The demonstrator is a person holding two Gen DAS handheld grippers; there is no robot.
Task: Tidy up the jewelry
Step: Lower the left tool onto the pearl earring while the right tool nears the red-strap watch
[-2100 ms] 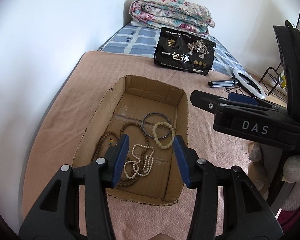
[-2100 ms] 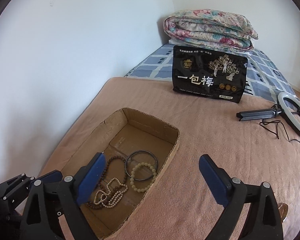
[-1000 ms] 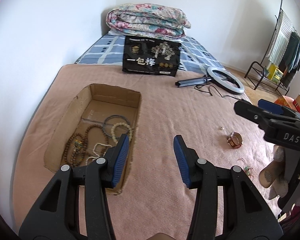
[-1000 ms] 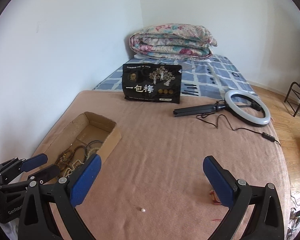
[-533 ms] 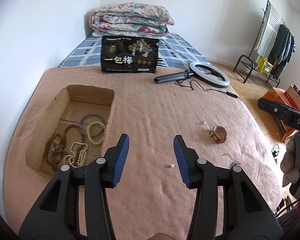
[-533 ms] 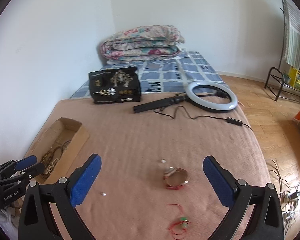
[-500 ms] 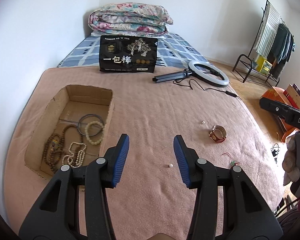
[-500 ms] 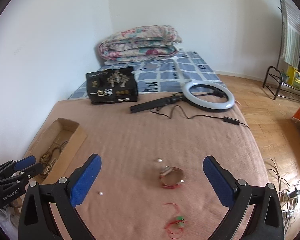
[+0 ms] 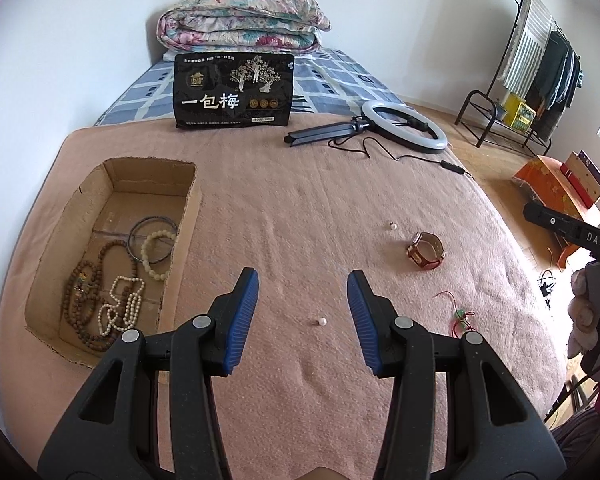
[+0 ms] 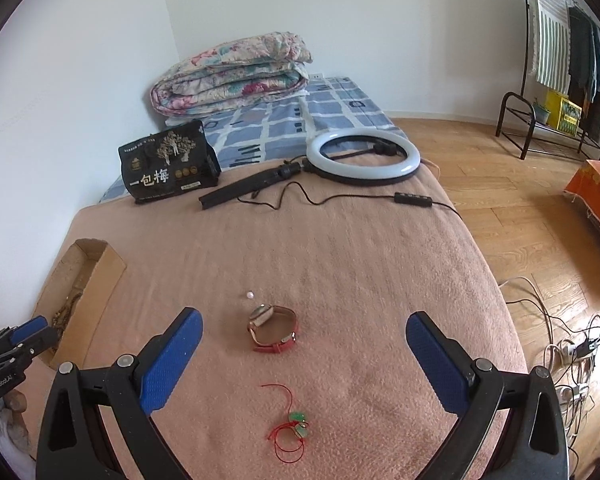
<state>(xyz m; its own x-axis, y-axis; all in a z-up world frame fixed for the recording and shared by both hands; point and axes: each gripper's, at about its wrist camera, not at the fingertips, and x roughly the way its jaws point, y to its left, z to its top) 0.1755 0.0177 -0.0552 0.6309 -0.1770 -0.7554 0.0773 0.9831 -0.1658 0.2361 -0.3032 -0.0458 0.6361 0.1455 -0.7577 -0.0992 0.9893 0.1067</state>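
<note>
A cardboard box (image 9: 188, 216) on the pink blanket holds bead strings (image 9: 96, 292) and bangles (image 9: 152, 236). Loose on the blanket lie a red-strapped watch (image 9: 426, 250) (image 10: 272, 330), a red-cord jade charm (image 10: 296, 426) (image 9: 460, 316) and two pearls (image 9: 322, 322) (image 10: 251, 294). My left gripper (image 9: 302, 300) hangs open above the blanket, the near pearl just below the gap between its pads. My right gripper (image 10: 304, 348) is wide open over the watch and charm, holding nothing. Its black arm (image 9: 572, 232) shows at the right edge of the left wrist view.
A black snack bag (image 9: 232, 92) stands at the blanket's far edge before a folded floral quilt (image 9: 240, 24). A ring light (image 10: 362, 156) with its cable lies at the back right. Wooden floor, a clothes rack (image 10: 560, 60) and loose cables (image 10: 560, 344) are off the bed's right side.
Both grippers have swung right, away from the box and over the open blanket. The watch, charm and pearls have come into view. Neither gripper's jaws have changed.
</note>
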